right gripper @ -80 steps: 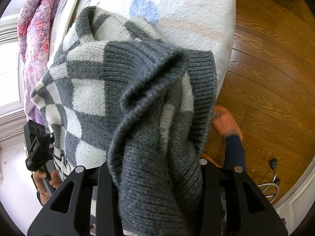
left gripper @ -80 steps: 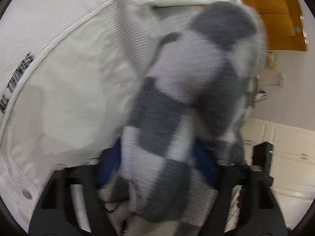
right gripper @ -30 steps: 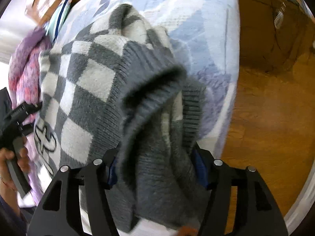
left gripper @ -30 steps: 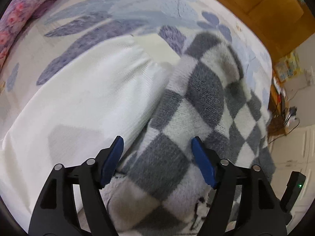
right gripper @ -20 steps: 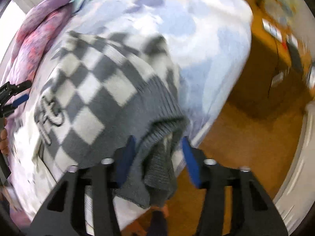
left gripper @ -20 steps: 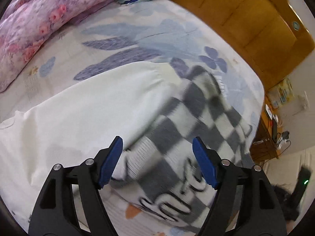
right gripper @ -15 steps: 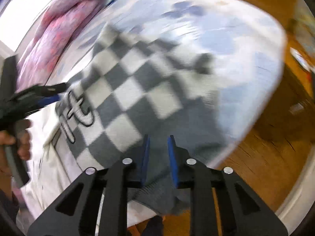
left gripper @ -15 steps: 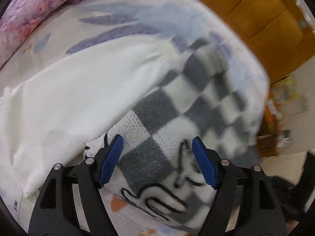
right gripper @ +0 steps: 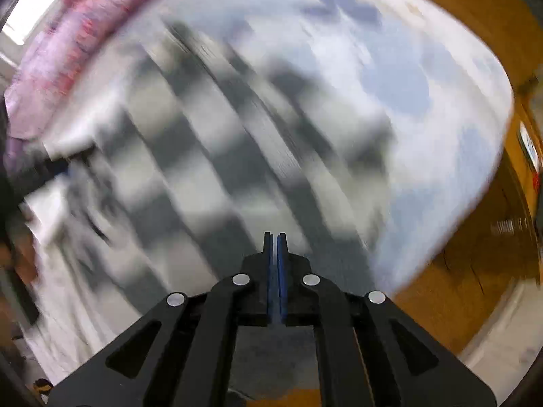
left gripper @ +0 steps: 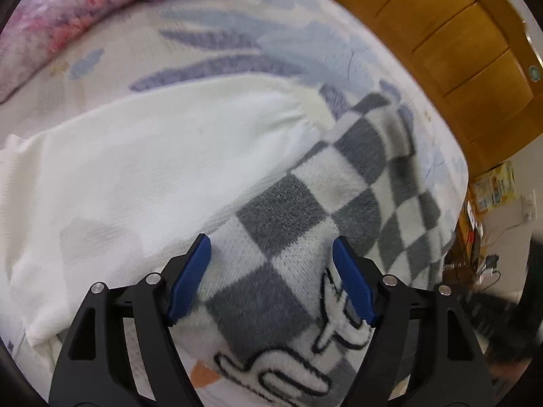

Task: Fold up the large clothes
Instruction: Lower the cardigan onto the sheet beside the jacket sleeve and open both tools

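A grey-and-white checked sweater with a black-outlined figure lies spread on the bed, overlapping a white garment to its left. My left gripper hovers just above the sweater's near part. Its jaws are opening, and the knit shows below the gap, but the blue pads do not press on it. In the right wrist view the same sweater is heavily blurred by motion. My right gripper is above it, its jaws closing, the blue pads together with nothing between them.
The bed sheet has a pale blue leaf print. A pink floral quilt lies along the far edge, and a wooden headboard stands at the right. Wooden floor lies beyond the bed's edge. Cables and small items sit at the right.
The right gripper let go of the sweater's grey hem, its jaws closed empty, and it swung up and away. The left gripper, open since a second ago, shifted over the now flat sweater.
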